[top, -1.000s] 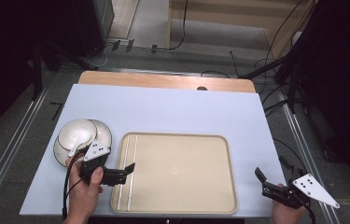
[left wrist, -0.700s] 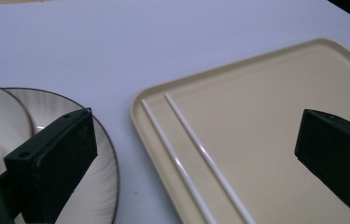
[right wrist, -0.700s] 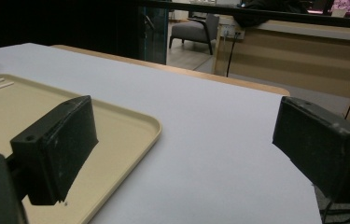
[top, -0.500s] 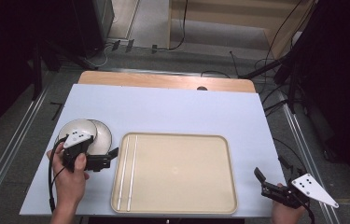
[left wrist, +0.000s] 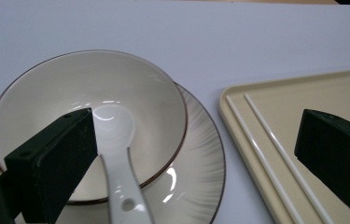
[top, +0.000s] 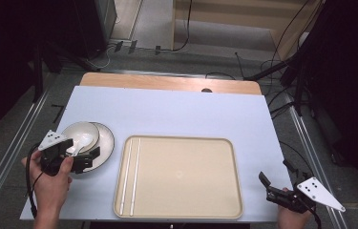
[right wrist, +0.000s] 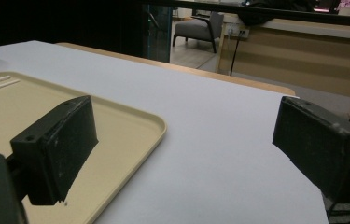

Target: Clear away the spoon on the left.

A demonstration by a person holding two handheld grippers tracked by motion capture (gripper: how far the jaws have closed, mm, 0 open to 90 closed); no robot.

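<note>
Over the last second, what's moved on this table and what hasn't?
The left gripper swung away from the beige plastic tray's left edge, leftward to the white ceramic bowl on its grey-rimmed plate. Its jaws are open near the white ceramic spoon lying in the bowl; nothing is gripped. The right gripper stayed open at the table's near right corner. Bowl, plate, tray and the two white chopsticks kept their places.

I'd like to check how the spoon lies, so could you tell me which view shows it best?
The left gripper view: the white spoon lies close up, its head inside the bowl, its handle over the rim toward the camera. In the high view it is small, by the left gripper.
</note>
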